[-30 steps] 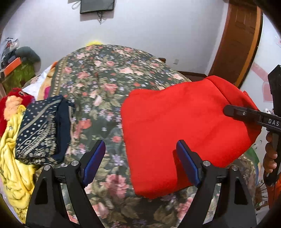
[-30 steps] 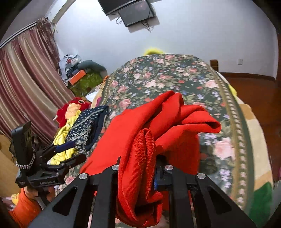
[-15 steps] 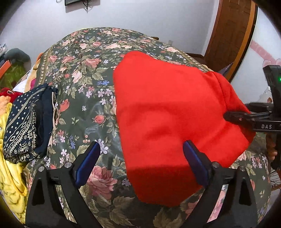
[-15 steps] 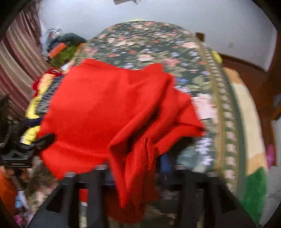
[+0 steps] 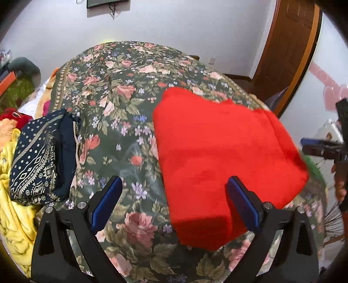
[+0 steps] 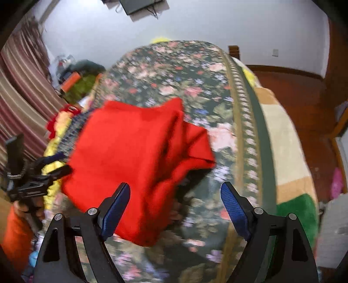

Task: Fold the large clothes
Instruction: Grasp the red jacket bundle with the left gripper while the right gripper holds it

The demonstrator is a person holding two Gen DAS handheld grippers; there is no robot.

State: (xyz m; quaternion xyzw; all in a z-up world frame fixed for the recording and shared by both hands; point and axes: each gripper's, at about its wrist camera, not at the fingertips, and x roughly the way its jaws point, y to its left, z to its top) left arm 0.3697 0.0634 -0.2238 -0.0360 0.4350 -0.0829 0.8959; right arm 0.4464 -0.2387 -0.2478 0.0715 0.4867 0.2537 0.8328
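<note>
My left gripper (image 5: pixel 173 205) is open and empty, my right gripper (image 6: pixel 175 208) is opening, and the red cloth (image 5: pixel 221 156) lies flat just ahead, nearer my left one.

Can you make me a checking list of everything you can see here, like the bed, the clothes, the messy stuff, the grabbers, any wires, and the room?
Surface: bed with floral bedspread, mostly bare.
Job's things: red garment lies folded on the bedspread; one side looks bunched in the right wrist view.
Clutter: folded navy patterned cloth and yellow cloth at the bed's left edge.
Grippers: left gripper open, pinching nothing; right gripper jaws opening, red garment released.
Cables: wires dangle below the wall screen.
Surroundings: wooden door, striped curtain, white wall.
</note>
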